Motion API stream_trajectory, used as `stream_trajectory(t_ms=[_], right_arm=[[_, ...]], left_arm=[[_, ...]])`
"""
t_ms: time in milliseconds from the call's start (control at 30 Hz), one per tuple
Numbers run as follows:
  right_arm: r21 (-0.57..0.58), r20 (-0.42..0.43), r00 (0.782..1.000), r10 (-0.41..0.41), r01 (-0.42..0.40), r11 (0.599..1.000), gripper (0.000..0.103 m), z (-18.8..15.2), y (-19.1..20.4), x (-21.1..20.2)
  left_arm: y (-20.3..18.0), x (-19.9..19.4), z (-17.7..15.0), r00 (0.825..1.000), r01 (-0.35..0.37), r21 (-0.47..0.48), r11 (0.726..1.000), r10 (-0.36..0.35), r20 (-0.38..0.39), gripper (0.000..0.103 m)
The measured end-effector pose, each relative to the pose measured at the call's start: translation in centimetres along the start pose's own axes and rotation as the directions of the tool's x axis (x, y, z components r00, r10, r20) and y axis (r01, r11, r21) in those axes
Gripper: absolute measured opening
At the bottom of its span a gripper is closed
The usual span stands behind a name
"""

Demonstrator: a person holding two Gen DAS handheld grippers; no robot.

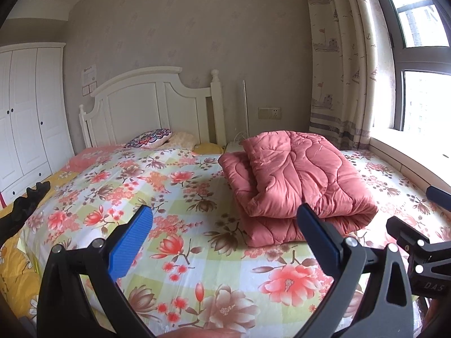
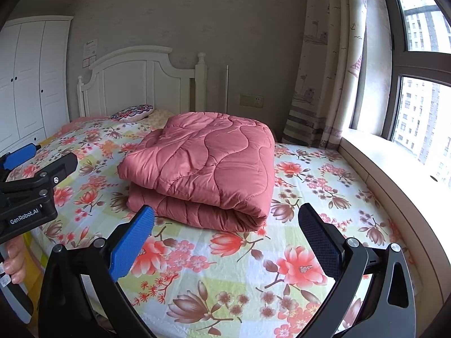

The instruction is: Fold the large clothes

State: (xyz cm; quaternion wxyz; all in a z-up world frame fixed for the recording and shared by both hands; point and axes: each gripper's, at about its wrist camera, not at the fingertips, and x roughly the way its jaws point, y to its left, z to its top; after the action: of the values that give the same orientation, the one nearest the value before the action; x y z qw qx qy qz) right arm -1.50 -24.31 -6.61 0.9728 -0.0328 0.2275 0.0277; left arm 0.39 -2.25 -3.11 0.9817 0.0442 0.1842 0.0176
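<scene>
Pink quilt (image 2: 203, 166) folded in a thick stack on floral bedsheet (image 2: 253, 281), centre frame, above and beyond both pairs of fingertips, touching neither. Right gripper (image 2: 225, 225) spread wide, holding nothing. Left gripper (image 1: 225, 225) likewise wide open and empty, quilt up and right of centre there.

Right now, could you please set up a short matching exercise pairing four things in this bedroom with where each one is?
Things:
1. pink quilt
2. patterned pillow
3. white wardrobe
4. curtain

Places:
A. beside the window
B. folded, in the middle of the floral bed sheet
C. against the wall left of the bed
D. at the foot of the headboard

Pairs: 1-B, 2-D, 3-C, 4-A
</scene>
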Motion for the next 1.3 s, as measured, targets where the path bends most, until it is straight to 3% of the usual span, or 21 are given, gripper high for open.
stream_trajectory(t_ms=[1300], right_arm=[[-0.011,-0.001,1.000,0.020,-0.020,1.000,0.098,-0.25,0.90,-0.07]], left_arm=[[-0.02,-0.23,-0.46,1.000,-0.001,-0.005,1.000,0.001,-0.001,0.101]])
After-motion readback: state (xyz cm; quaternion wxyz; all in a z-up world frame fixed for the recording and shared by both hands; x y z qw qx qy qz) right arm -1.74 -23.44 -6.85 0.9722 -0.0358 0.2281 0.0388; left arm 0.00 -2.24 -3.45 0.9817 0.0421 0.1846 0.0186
